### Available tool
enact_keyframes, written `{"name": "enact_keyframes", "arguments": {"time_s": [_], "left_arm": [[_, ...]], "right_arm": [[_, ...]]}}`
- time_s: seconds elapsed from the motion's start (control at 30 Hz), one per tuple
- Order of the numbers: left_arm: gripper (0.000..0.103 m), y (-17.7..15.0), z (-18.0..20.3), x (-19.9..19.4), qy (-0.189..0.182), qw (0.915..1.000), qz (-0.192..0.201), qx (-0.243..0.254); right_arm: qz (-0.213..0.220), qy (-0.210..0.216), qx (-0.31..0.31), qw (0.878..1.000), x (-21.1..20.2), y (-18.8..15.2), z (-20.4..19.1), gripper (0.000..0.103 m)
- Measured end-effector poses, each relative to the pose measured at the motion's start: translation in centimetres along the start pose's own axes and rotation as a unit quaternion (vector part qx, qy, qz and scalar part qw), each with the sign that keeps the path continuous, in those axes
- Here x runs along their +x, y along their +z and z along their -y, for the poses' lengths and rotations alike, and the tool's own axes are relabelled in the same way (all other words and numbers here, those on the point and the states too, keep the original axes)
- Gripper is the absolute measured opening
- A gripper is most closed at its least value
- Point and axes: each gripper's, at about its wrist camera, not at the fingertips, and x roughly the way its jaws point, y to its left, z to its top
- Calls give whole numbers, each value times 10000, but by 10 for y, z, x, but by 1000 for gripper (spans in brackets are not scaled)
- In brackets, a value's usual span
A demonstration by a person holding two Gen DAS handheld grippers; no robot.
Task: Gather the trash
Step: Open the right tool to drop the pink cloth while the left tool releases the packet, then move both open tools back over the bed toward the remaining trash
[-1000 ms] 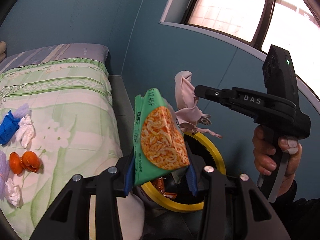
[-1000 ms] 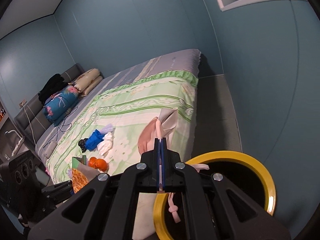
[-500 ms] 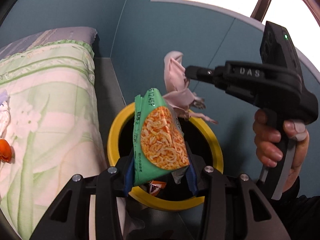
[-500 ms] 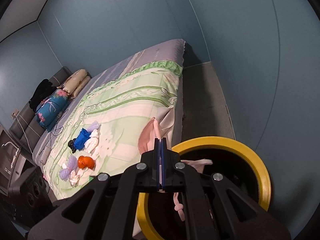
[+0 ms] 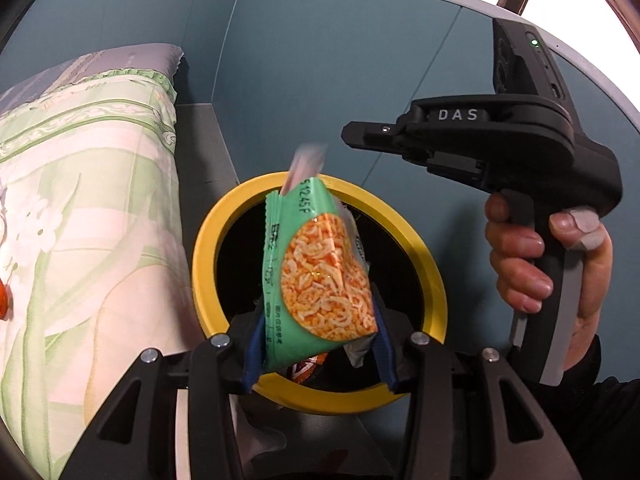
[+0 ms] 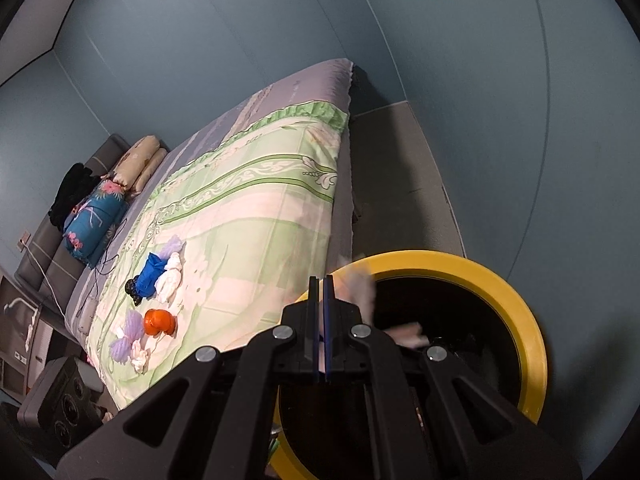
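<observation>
Over yellow-rimmed bin | left gripper grips noodle packet | right gripper closed, empty

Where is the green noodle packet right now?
In the left wrist view, the green noodle packet sits mid-frame, clamped in the left gripper above the yellow-rimmed bin.

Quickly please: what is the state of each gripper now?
Left gripper: closed on the green snack packet, jaws just opened slightly.
Right gripper: closed, holding nothing.
</observation>
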Motion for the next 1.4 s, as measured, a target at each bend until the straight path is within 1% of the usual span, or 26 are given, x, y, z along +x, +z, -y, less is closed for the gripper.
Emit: {"name": "enact_keyframes", "arguments": {"time_s": [0.17, 0.23, 0.3, 0.33, 0.4, 0.5, 0.53, 0.57, 0.6, 0.63, 0.67, 0.73, 0.87, 0.97, 1.0, 1.07, 1.1, 1.17, 1.23, 1.3, 1.4], "left_arm": [[57, -1, -1, 0, -71, 9999, 46, -60], [68, -1, -2, -2, -80, 9999, 92, -80], [70, -1, -3, -4, -130, 9998, 136, -113], [74, -1, -4, -6, -144, 9997, 145, -126], [77, 0, -7, -10, -128, 9996, 204, -165], [77, 2, -14, -21, -3, 9994, 291, -201], [77, 2, -17, -27, 53, 9991, 353, -228], [77, 3, -22, -35, 181, 9986, 423, -243], [77, 3, -26, -42, 271, 9982, 483, -247], [77, 3, -32, -52, 411, 9971, 577, -264], [77, 4, -39, -62, 535, 9959, 660, -307], [77, 5, -56, -85, 766, 9925, 832, -473], [77, 0, -86, -129, 1160, 9835, 1171, -740], [81, -4, -107, -166, 1533, 9735, 1440, -896], [81, -7, -114, -180, 1698, 9690, 1528, -938], [82, -10, -124, -197, 1920, 9625, 1630, -1007], [82, -14, -132, -209, 2063, 9577, 1693, -1080], [83, -19, -143, -226, 2242, 9512, 1761, -1184], [83, -24, -156, -241, 2449, 9436, 1806, -1304], [83, -31, -166, -253, 2605, 9381, 1809, -1389], [83, -38, -180, -264, 2815, 9309, 1789, -1489]], "right_arm": [[22, -108, 163, 9998, 1, 1, 12, 2], [63, -152, 214, 9996, -1, 3, 16, 2], [131, -169, 275, 9994, -3, 4, 18, 2], [148, -164, 290, 9993, -4, 4, 19, 2], [189, -155, 304, 9992, -7, 6, 21, 2], [264, -90, 273, 9992, -10, 7, 19, 4], [272, -68, 261, 9993, -11, 7, 16, 7], [293, -17, 264, 9992, -12, 7, 14, 25], [339, 55, 270, 9990, -14, 8, 12, 48], [379, 96, 261, 9989, -15, 8, 11, 51], [421, 97, 185, 9989, -16, 9, 5, 47], [453, 49, -5, 9990, -17, 10, -7, 47], [383, 290, -382, 9981, -14, 11, -41, 47], [386, 520, -842, 9943, -11, 10, -79, 49], [396, 636, -960, 9926, -10, 9, -91, 54], [400, 784, -1181, 9891, -6, 8, -114, 59], [427, 860, -1323, 9866, -5, 6, -126, 66], [520, 1025, -1604, 9803, -3, 2, -151, 76], [609, 1125, -1799, 9753, 0, 0, -169, 80], [672, 1217, -1967, 9706, 3, -3, -184, 88], [695, 1374, -2192, 9635, 11, -7, -204, 93]]}}
